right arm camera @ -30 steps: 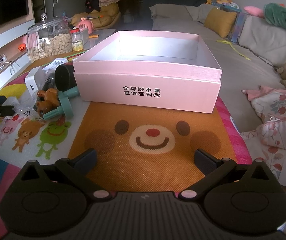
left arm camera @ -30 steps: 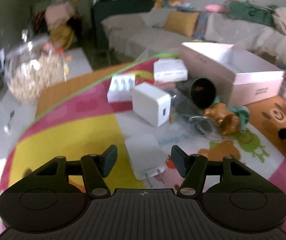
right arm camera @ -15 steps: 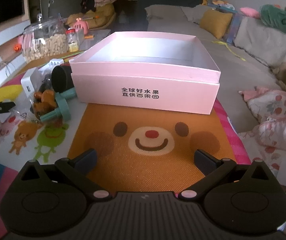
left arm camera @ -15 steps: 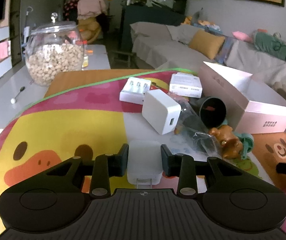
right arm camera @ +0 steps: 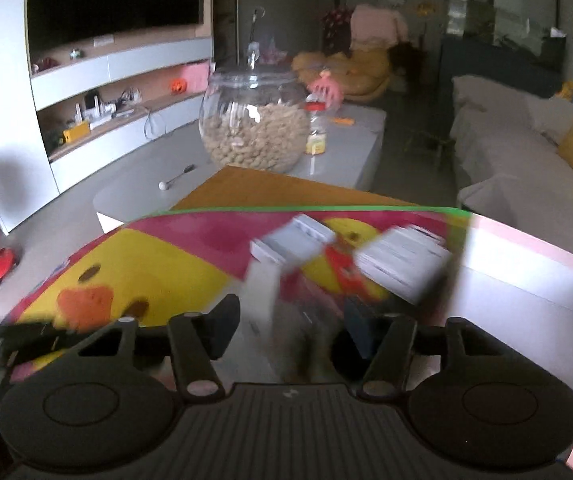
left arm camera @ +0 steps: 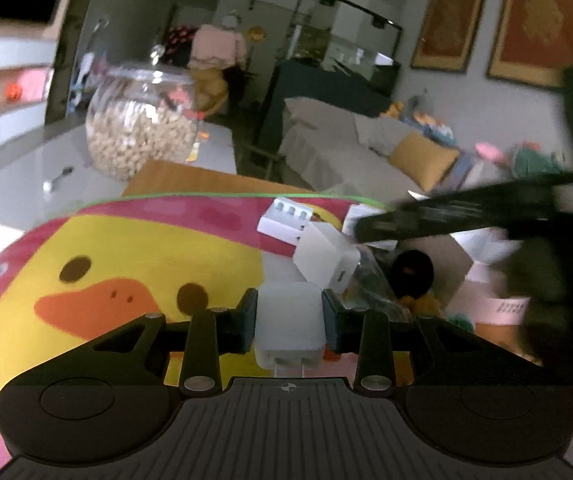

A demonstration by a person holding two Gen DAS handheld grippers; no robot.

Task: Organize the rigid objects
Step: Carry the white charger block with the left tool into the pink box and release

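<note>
Two grippers are at work over the mat (left arm camera: pixel 134 248), a broad soft sheet printed with a yellow duck on pink, and we read the step in hand as carrying a charger to the pink box (right arm camera: pixel 534 276), whose flat matte cardboard wall shows at the right of the right wrist view. To do it well, we would keep the squeeze square on the flat sides, lift straight until clear of the clutter, and steer round the other gripper, which crosses close ahead as a dark blur. Largest on the grey bench behind is the round glass jar (left arm camera: pixel 142 136), smooth, see-through and full of pale nuts. Next comes a second white cube charger (left arm camera: pixel 326 260), hard and glossy, tilted on one edge among crinkled clear plastic beside a black cup (left arm camera: pixel 412 274) lying on its side. Smallest, the charger (left arm camera: pixel 288 326) is a smooth white block with rounded corners, its metal prongs pointing back at the camera, pinched between the fingers of the left gripper (left arm camera: pixel 288 320) just above the mat. Fingers of the right gripper (right arm camera: pixel 290 330) stand spread, holding nothing, above blurred white boxes.
</note>
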